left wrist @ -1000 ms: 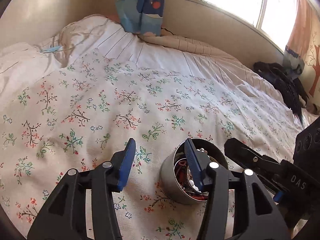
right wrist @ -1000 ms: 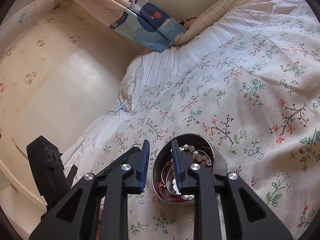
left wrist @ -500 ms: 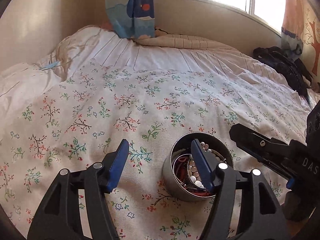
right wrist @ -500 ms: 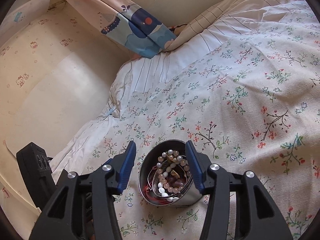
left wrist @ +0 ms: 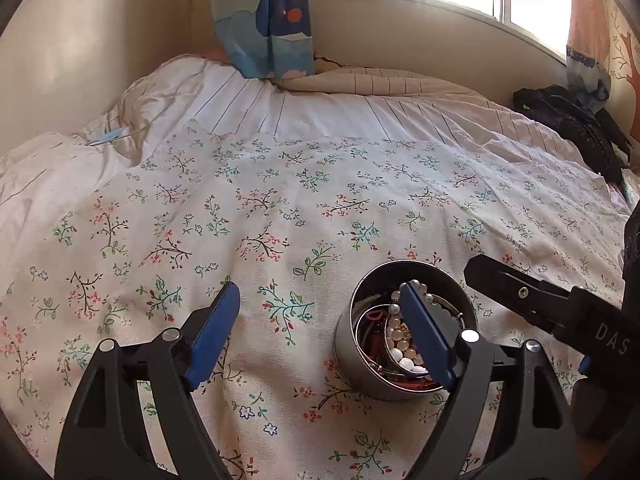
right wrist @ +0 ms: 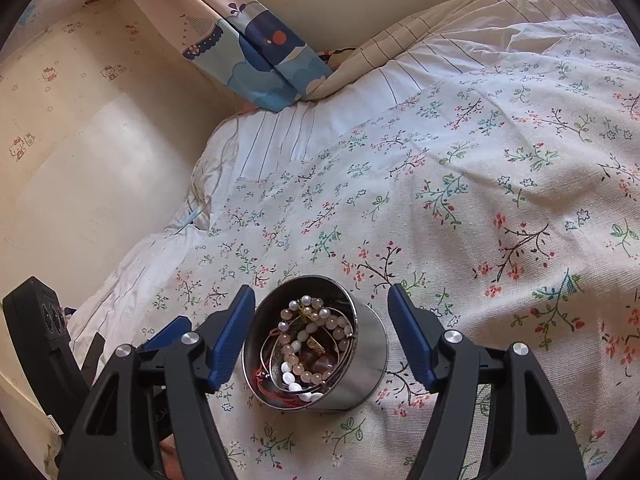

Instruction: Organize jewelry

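Note:
A round metal tin [right wrist: 360, 364] stands on the floral bedcover, filled with bead bracelets [right wrist: 316, 320], bangles and red cord. My right gripper [right wrist: 320, 294] straddles the tin. Its jaws are opening, and neither blue pad presses on the wall. In the left wrist view the tin [left wrist: 352, 352] sits low and right of centre. My left gripper [left wrist: 318, 292] hangs just left of it, jaws opening over bare cover. Its right finger [left wrist: 424, 336] crosses in front of the tin's mouth. The right gripper's black finger [left wrist: 520, 292] shows at the right edge.
The floral cover [left wrist: 280, 208] spreads over the bed, with a striped sheet behind it. A blue-patterned curtain [left wrist: 272, 20] hangs at the far wall under a bright window. Dark clothing [left wrist: 576, 128] lies at the back right. A cream wall [right wrist: 80, 160] borders the bed.
Both grippers' jaws have spread wider. The right gripper's fingers, earlier close together over the tin's mouth, now stand on either side of it. The left view has rolled more level.

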A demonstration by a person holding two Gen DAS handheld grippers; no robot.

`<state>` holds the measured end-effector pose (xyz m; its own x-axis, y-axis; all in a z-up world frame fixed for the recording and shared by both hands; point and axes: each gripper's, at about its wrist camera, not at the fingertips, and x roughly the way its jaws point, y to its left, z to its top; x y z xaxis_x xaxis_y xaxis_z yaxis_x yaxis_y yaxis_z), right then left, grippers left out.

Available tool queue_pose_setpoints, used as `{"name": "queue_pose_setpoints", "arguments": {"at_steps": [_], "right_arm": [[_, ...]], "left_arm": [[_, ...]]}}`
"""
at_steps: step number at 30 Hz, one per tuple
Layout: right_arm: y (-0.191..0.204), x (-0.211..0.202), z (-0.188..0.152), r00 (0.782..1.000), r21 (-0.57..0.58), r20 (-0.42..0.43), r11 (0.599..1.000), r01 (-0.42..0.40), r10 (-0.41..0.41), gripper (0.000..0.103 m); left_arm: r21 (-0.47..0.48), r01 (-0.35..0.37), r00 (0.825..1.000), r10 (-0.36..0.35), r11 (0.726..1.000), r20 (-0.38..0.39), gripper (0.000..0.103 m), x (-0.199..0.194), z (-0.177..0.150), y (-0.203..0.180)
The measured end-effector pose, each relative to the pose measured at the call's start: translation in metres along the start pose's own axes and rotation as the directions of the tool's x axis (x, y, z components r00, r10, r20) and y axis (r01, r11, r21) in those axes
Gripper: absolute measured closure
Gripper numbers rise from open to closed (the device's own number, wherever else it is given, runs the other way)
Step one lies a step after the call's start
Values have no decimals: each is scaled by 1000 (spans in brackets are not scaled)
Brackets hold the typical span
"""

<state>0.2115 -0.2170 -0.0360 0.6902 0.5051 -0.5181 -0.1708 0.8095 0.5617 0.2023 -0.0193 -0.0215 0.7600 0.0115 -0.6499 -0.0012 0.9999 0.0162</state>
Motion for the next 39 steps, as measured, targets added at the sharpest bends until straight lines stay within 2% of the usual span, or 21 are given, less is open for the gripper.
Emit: {"name": "queue_pose_setpoints", "arguments": {"at_steps": [9,13,17,21,25,30,32,39], "right_arm": [[2,-14,-15,993,-44,-7,992,117,-117,33],[15,-41,-31,980,-120,-5,973,196,-198,29],[28,-77,-54,966,-182,27,949,256,-256,20],[32,-106,-81,948,-233,35,920,315,-316,19],[29,-134,-94,941,-211,73,918,337,-329,14],[32,-148,-102,932,-201,77,910,363,-355,12],[35,-155,-104,927,-206,89,904,375,-365,8],[32,-177,-108,916,-155,116,904,398,-383,7]], "left_arm": [[24,-8,999,9,1000,-35,20,-4,-15,5],[59,0,998,3,998,-63,19,-21,-33,11],[90,-4,999,8,996,-52,15,-52,-55,21],[101,10,997,-2,995,-77,15,-72,-74,29],[80,22,998,-17,997,-64,12,-92,-78,32],[44,37,998,-34,998,-62,11,-109,-80,36],[38,49,998,-47,998,-45,8,-119,-81,36],[105,39,999,-40,994,10,8,-146,-85,20]]}}
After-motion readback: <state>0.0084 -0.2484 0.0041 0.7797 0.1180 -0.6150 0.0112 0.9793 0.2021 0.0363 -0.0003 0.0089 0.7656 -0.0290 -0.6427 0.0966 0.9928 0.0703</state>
